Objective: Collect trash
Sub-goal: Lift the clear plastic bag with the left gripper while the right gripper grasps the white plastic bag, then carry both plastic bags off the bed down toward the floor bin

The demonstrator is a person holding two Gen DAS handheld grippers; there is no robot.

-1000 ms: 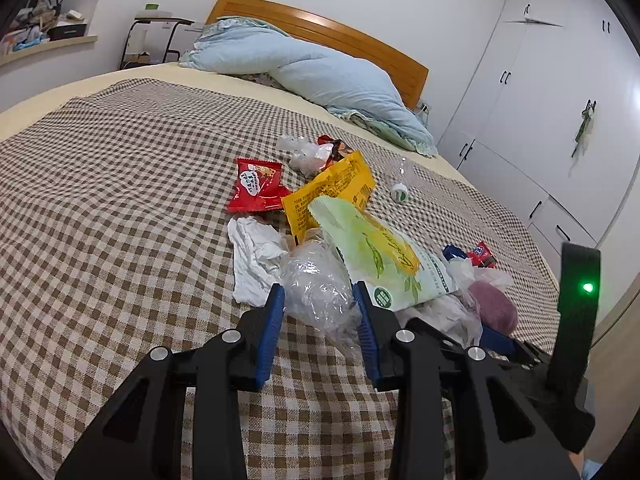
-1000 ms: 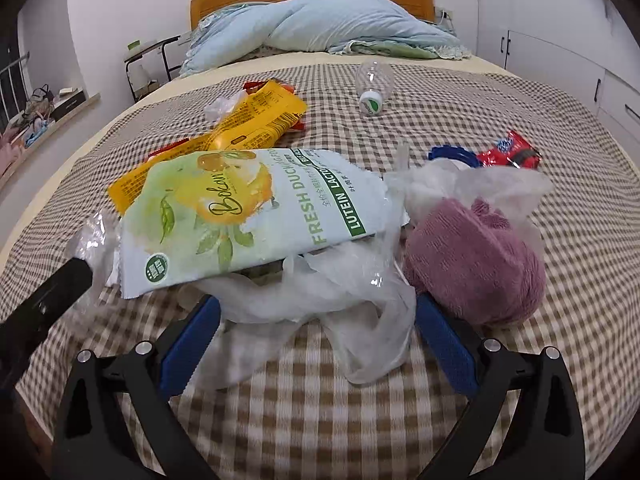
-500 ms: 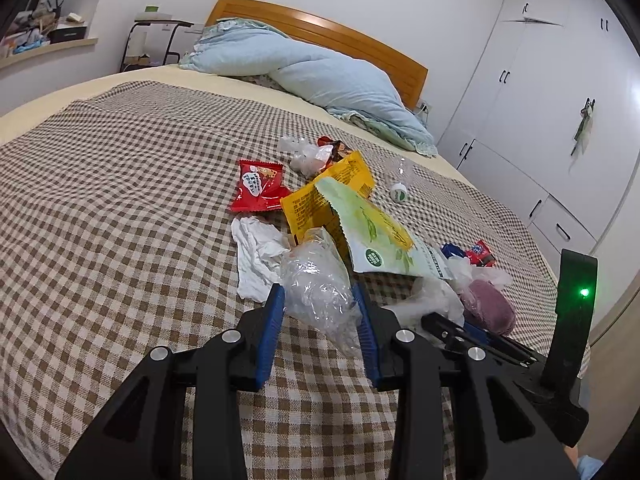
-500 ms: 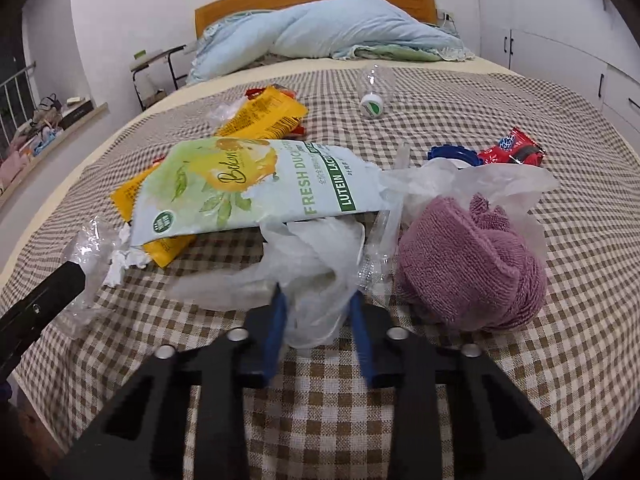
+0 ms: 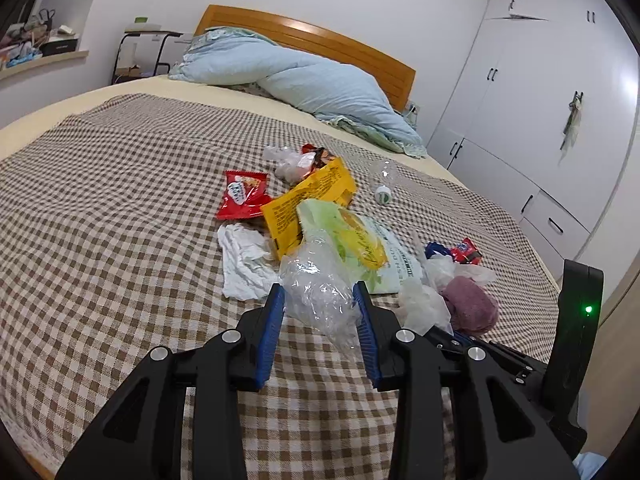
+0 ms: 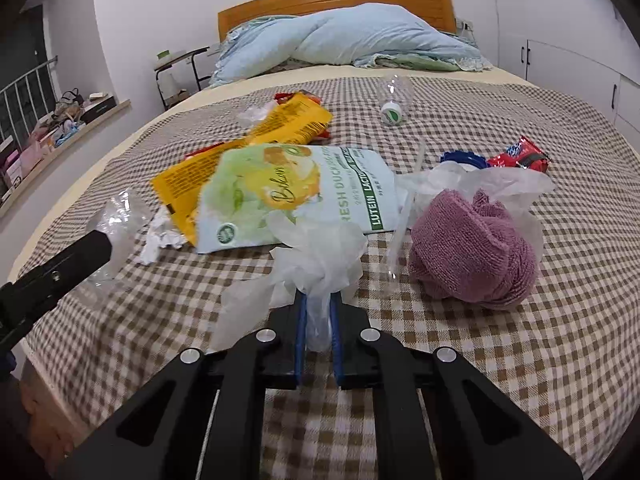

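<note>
A bedroom with white wardrobes (image 5: 520, 120) along one wall holds a bed (image 5: 100, 208) with a wooden headboard (image 5: 320, 46), a brown-and-cream checked bedspread and a pale blue quilt (image 5: 312, 88) bunched at the head end. Trash lies scattered across the middle of the bedspread.

The left tongs (image 5: 319, 300) stand at a middling gap with their blue pads pressed on either side of a crumpled clear plastic bag (image 5: 320, 292). The right tongs (image 6: 318, 312) are closing, their jaws narrowed to a slim gap, with a white plastic glove (image 6: 316, 256) pinched between the pads and billowing above them.

Just beyond the glove lies a green and white food pouch (image 6: 288, 196), overlapping a yellow snack wrapper (image 6: 240, 156). A crumpled white tissue (image 5: 244, 264) sits beside the yellow wrapper, and a red snack packet (image 5: 240, 196) lies further up the bed. To the right of the glove is a balled mauve towel (image 6: 472, 252) resting in thin white plastic, with a small red wrapper (image 6: 520, 156) and a blue lid (image 6: 460, 158) behind it. A clear plastic bottle (image 6: 394, 98) with a white and green cap lies apart, nearer the quilt.
</note>
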